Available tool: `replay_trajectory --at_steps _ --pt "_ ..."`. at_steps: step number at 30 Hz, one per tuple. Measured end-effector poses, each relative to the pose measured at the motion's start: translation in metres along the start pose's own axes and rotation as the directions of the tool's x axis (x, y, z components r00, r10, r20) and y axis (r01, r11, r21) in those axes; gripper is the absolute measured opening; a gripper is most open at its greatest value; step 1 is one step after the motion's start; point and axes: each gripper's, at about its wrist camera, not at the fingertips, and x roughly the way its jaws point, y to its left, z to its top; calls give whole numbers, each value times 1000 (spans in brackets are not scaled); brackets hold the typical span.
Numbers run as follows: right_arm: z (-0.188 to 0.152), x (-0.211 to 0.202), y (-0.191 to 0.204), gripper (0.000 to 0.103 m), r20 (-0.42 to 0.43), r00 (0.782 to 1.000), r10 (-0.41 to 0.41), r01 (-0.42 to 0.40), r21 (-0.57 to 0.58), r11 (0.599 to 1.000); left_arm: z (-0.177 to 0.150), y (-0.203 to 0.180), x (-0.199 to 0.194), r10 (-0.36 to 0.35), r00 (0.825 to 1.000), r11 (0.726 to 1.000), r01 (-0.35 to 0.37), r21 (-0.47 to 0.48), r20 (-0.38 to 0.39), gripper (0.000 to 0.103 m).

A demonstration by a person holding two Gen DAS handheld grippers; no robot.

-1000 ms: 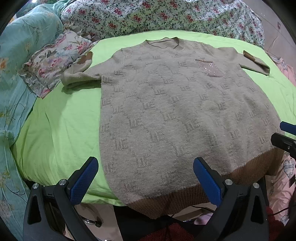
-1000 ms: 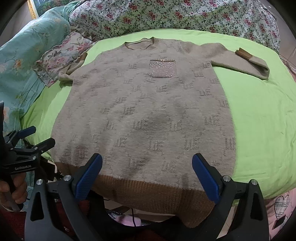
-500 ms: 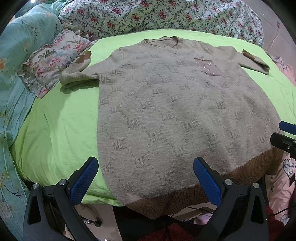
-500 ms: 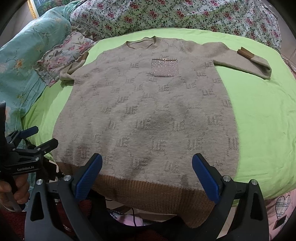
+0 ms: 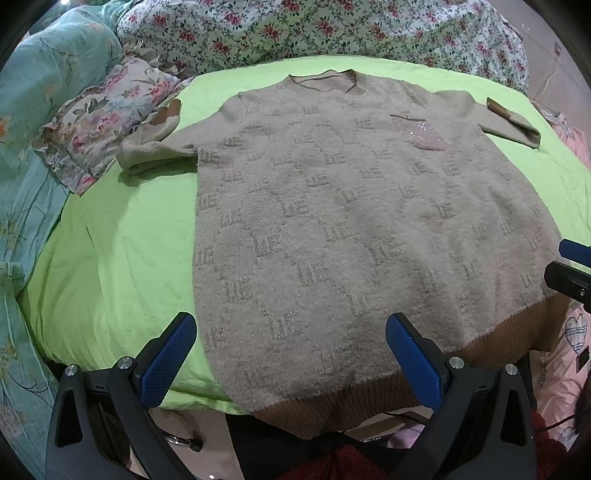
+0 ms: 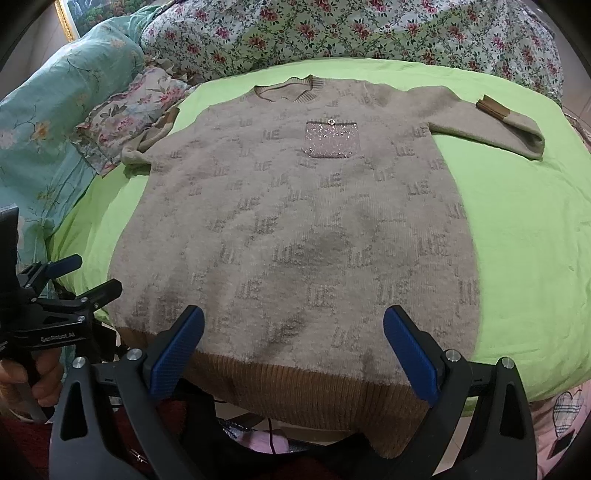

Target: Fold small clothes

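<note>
A beige knit sweater (image 5: 351, 229) lies flat, front up, on a lime green sheet (image 5: 110, 258). It also fills the right wrist view (image 6: 303, 229). It has a sequin chest pocket (image 6: 330, 140), a brown ribbed hem (image 6: 295, 387) hanging over the near bed edge, and both sleeves spread out. My left gripper (image 5: 291, 354) is open and empty above the hem's left part. My right gripper (image 6: 293, 347) is open and empty above the hem's middle. Each gripper shows at the edge of the other's view.
A floral pillow (image 5: 99, 125) and teal bedding (image 5: 33, 122) lie left of the sweater. A floral quilt (image 6: 351, 33) runs along the back. Pink bedding (image 6: 561, 417) sits at the lower right. The left sleeve (image 5: 155, 147) touches the pillow. The right sleeve's cuff (image 6: 491, 107) is folded back.
Both grippers have shifted slightly, so the sweater sits a little lower in the right wrist view. Nothing was grasped; the sweater has not moved.
</note>
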Motion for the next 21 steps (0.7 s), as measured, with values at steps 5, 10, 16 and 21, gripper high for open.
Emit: replay_trajectory --at_steps 5,10,16,21 --pt "2 2 0 98 4 1000 3 -3 2 1000 3 0 4 -2 1000 1000 2 2 -8 103" --pt "7 5 -7 98 -21 1000 15 -14 27 1000 9 0 10 -19 1000 1000 19 -2 -6 103" --pt "24 8 -25 98 -13 1000 -12 12 42 999 21 6 21 -60 998 998 59 -30 -24 103" --pt "52 7 -58 98 11 999 -45 44 82 996 38 15 31 -72 997 995 69 -67 -43 103"
